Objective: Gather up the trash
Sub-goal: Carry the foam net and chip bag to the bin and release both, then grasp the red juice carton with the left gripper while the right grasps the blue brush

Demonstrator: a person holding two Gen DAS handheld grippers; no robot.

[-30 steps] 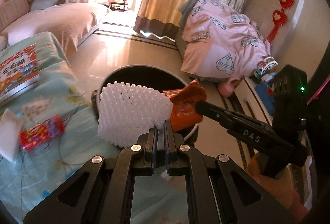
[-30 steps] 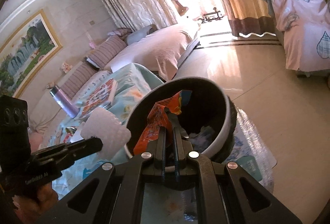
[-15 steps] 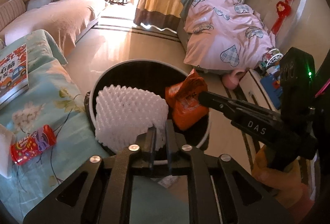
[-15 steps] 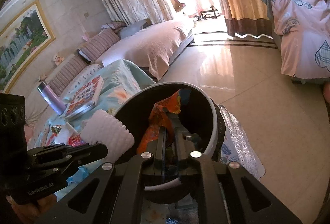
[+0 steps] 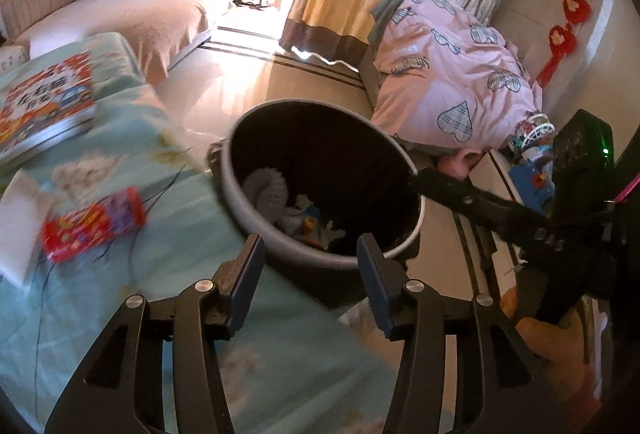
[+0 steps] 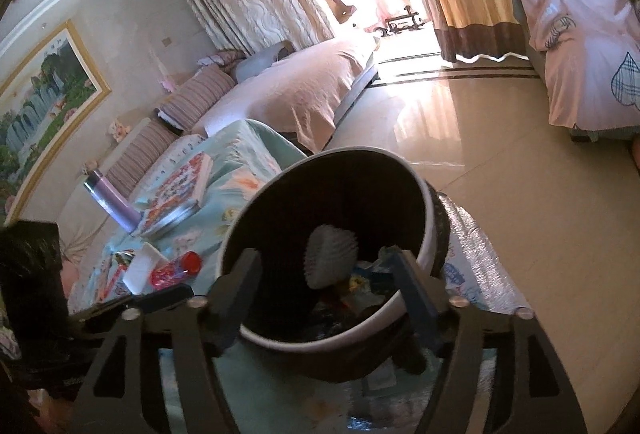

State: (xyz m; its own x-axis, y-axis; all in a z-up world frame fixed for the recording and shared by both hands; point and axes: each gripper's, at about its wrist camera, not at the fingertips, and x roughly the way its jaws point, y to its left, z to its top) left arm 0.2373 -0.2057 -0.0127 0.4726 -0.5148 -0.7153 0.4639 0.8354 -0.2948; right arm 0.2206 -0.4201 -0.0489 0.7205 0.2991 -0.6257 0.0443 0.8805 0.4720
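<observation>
From the left wrist, the left gripper (image 5: 310, 248) hangs with its fingers spread wide and nothing between them, just before the trash bin (image 5: 256, 210), where the white bumpy foam sheet (image 5: 266, 190) lies among scraps; a red snack packet (image 5: 94, 224) (blurred) rests on the blue floral cloth (image 5: 168, 274). From the right wrist, the right gripper (image 6: 326, 276) is likewise parted and empty over the bin's rim (image 6: 324, 342), the foam sheet inside.

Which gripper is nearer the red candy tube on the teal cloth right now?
Left. The left gripper hangs open just right of the red candy tube, at the trash bin's near rim; the right gripper, also open, sits across the bin, farther from it.
</observation>
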